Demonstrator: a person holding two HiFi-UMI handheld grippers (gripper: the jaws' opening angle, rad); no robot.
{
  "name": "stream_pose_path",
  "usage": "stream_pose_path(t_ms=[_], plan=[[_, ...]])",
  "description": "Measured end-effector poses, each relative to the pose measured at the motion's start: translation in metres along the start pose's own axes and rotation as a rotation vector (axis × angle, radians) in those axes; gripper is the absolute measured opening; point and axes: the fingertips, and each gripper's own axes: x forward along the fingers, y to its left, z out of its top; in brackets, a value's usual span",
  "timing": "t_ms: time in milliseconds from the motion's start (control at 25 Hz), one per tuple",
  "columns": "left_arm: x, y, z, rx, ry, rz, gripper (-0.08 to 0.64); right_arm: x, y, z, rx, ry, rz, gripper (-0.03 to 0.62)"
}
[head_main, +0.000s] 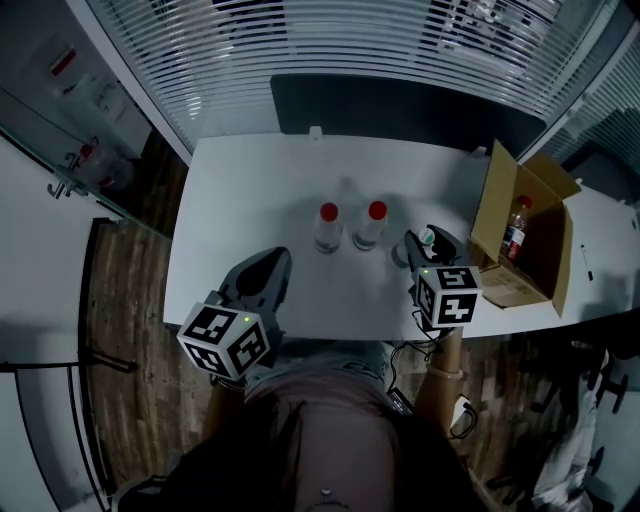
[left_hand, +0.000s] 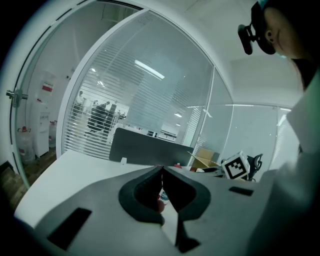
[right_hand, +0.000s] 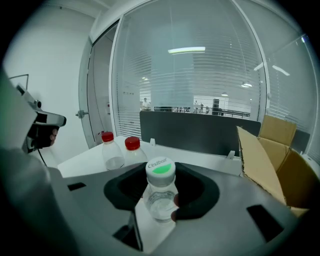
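My right gripper (head_main: 418, 247) is shut on a small clear bottle (head_main: 427, 238) with a white cap marked green, standing upright near the table's front right. In the right gripper view the bottle (right_hand: 160, 172) stands between the two dark pads of that gripper (right_hand: 161, 201). Two clear bottles with red caps (head_main: 328, 226) (head_main: 370, 223) stand side by side at the table's middle, to the left of it. My left gripper (head_main: 270, 265) rests at the front left of the white table (head_main: 240, 190), its jaws pressed together on nothing (left_hand: 161, 174).
An open cardboard box (head_main: 548, 250) sits at the table's right end with a red-capped bottle of dark liquid (head_main: 515, 229) inside. A dark panel (head_main: 390, 105) runs along the far edge. Glass walls with blinds stand behind.
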Motion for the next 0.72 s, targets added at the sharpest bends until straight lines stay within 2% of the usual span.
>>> stream_pose_path(t_ms=[720], plan=[[0.0089, -0.0013, -0.0008, 0.004, 0.018, -0.012, 0.009, 0.0047, -0.0074, -0.0029, 0.057, 0.002, -0.005, 0.178]])
